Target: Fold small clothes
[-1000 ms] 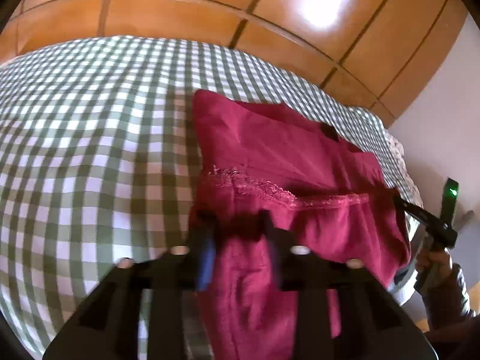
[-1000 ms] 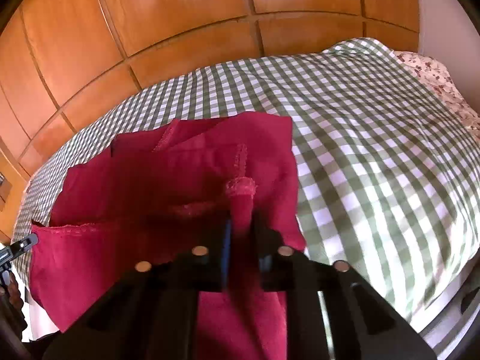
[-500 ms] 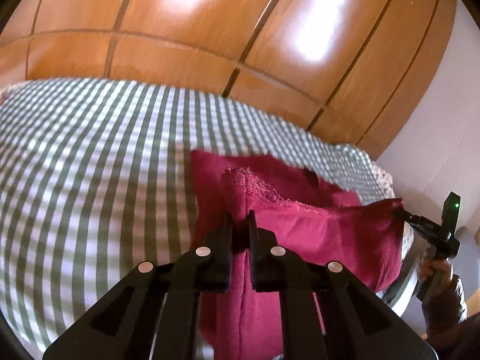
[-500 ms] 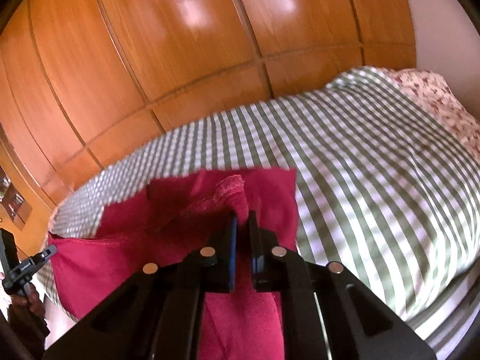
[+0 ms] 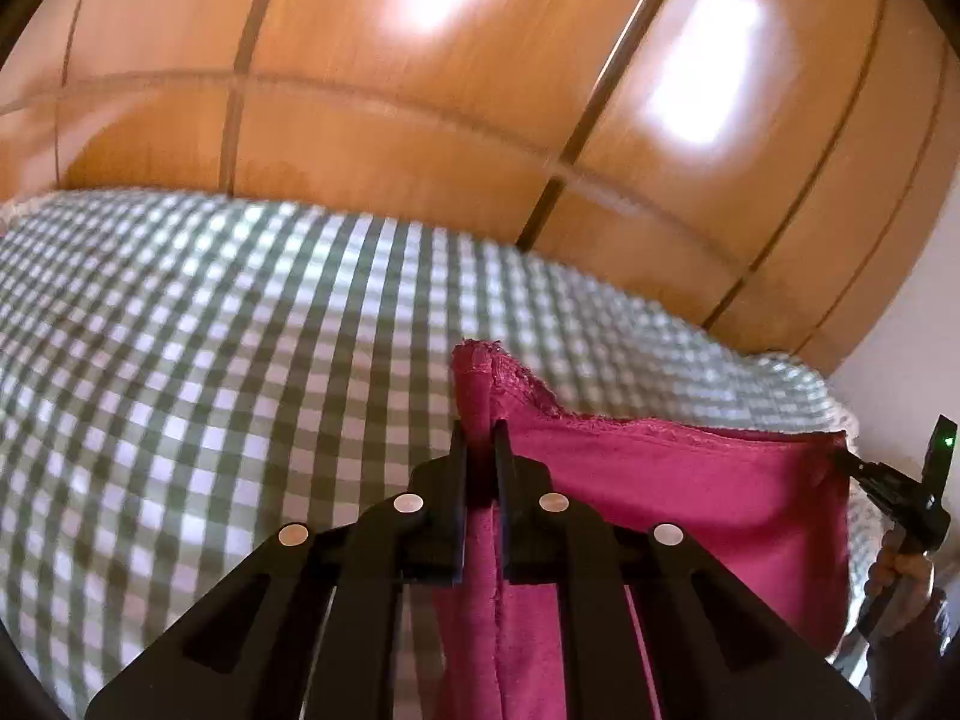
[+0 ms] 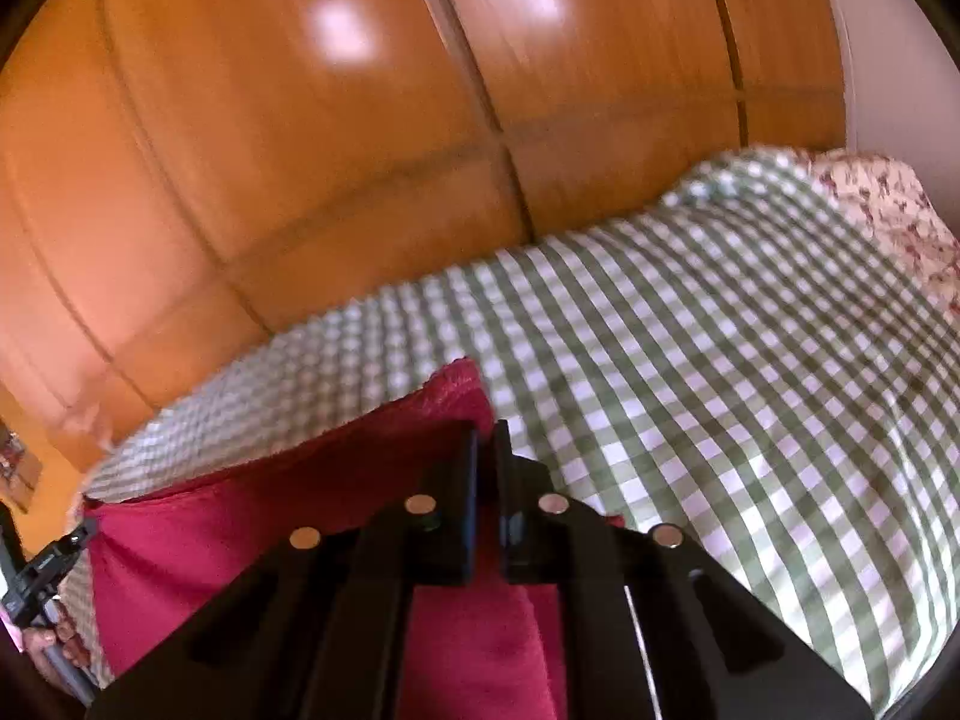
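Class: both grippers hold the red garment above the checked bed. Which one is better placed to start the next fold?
Neither clearly: left gripper and right gripper each pinch a top corner of the red garment, stretched between them.

**Checked bed before a wooden wall**

A green-and-white checked bedspread (image 5: 210, 360) covers the bed. Behind it rise glossy orange wood panels (image 6: 300, 150) with bright light reflections. A floral pillow (image 6: 888, 204) lies at the bed's far right corner, beside a white wall (image 5: 912, 324).

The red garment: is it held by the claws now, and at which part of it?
Yes. The left claw and the right claw are each shut on one top corner of the red garment, along its lace-trimmed edge.
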`<state>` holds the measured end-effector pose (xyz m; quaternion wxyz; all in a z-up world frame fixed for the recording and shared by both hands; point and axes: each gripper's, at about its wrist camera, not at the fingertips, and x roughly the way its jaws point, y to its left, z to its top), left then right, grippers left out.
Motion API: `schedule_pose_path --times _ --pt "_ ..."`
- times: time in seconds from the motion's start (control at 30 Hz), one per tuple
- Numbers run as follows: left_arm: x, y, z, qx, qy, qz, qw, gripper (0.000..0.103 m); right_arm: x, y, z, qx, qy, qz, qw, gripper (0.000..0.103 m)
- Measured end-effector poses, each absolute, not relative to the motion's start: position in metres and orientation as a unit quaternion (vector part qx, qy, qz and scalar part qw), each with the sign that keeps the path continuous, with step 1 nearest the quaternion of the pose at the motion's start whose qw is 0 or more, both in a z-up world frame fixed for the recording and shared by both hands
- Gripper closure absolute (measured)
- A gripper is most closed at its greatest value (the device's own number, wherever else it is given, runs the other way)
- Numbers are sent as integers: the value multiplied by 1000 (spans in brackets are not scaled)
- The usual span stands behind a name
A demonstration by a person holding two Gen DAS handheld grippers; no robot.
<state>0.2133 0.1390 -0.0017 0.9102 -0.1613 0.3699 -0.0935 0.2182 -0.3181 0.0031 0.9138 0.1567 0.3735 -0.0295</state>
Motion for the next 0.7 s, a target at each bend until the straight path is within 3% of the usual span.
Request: schedule_pose_path --times 0.2,0.27,0.3,0.33,0.5,0.6,0.7 --pt "253 121 -66 -124 460 -44 878 95 243 -323 -66 147 443 -67 882 98" --pt "251 120 -63 -118 455 -22 882 76 240 -325 -65 152 437 -64 884 95" --pt "249 121 -58 -115 451 -10 885 59 236 -326 -59 150 430 -64 888 90" --pt "244 124 -51 -121 439 2 890 45 234 -325 -54 146 424 -64 891 79" --pt "208 117 -16 -118 386 -16 915 42 196 -298 -11 116 375 -27 919 44" --pt "177 97 -8 -102 370 -51 922 42 171 -266 1 110 370 32 922 33" --pt "149 69 -10 -78 369 -83 923 37 140 -228 -1 94 373 83 919 32"
